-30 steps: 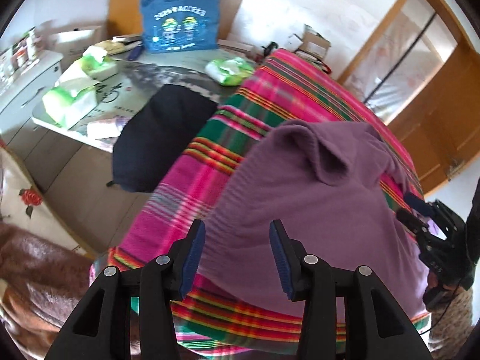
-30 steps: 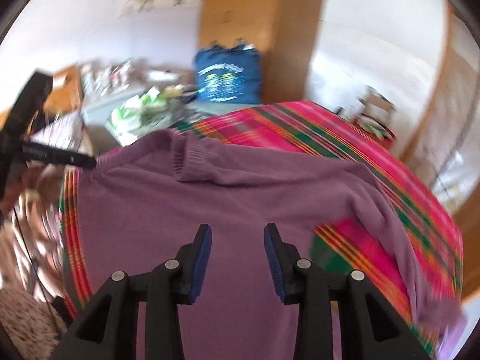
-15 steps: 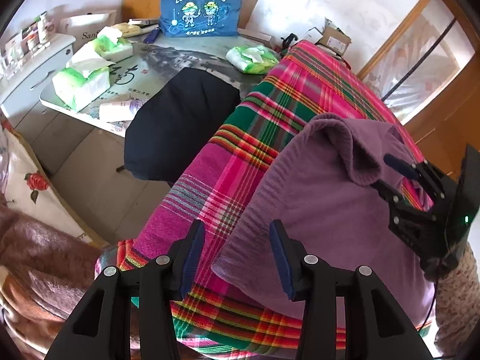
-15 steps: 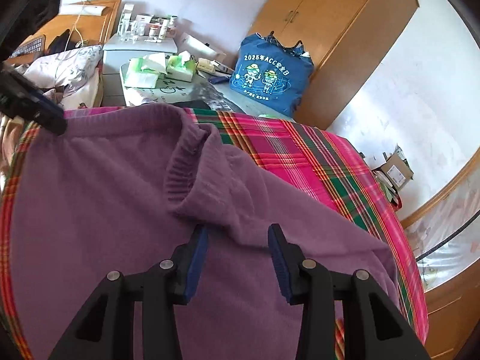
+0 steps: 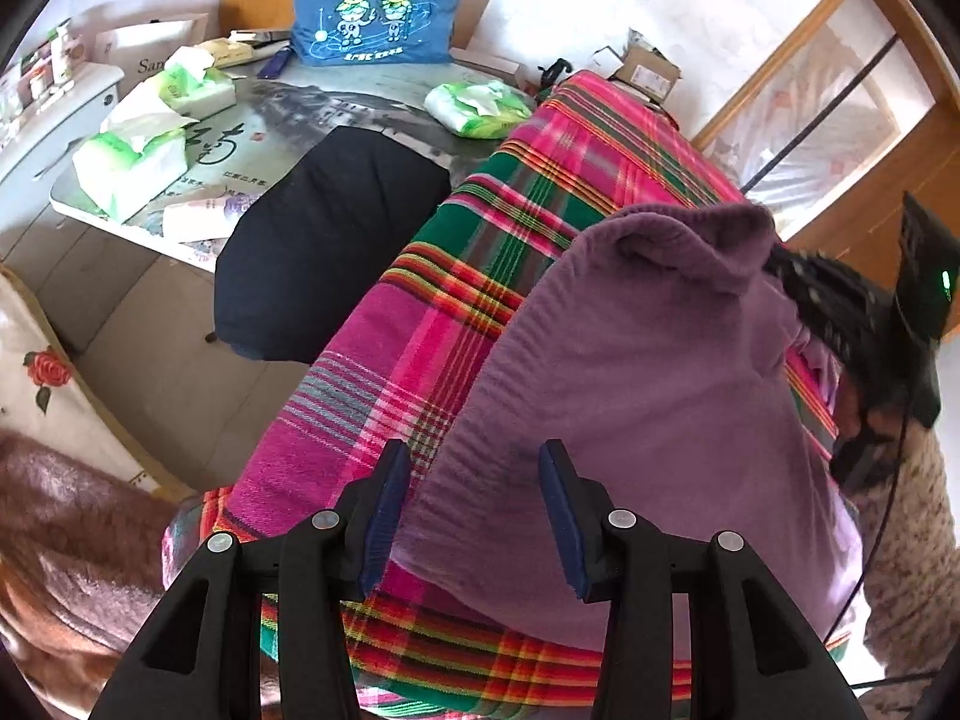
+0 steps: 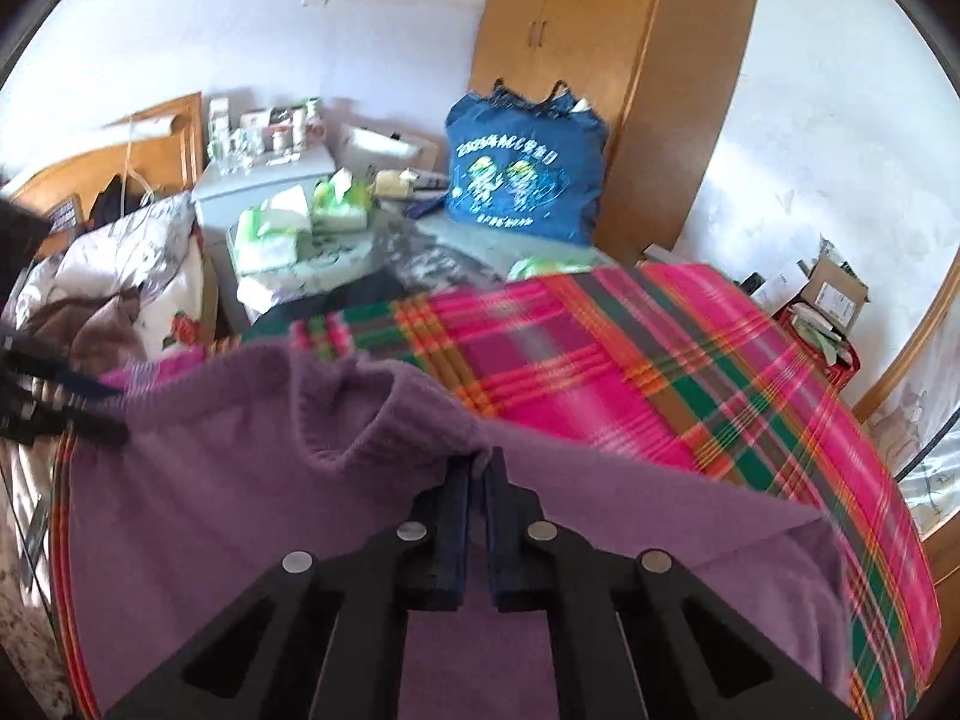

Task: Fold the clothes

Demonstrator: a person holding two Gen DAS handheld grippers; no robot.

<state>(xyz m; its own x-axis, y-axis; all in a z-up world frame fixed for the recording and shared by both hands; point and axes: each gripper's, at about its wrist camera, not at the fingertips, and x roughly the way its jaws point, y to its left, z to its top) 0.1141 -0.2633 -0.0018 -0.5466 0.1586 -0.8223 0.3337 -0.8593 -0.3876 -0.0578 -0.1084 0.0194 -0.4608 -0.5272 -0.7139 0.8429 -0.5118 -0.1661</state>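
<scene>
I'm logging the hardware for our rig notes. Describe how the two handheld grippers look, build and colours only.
Both match: the left gripper and right gripper have matte black plastic frames with triangular cut-outs, round silver fasteners along the linkages, and dark blue ribbed pads on the fingers. Seen from the left wrist camera, the right unit's black body carries a small green indicator light and a thin black cable.

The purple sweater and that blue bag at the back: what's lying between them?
In the right wrist view, pink plaid cloth lies between the purple sweater and the blue bag, then grey tabletop.
</scene>
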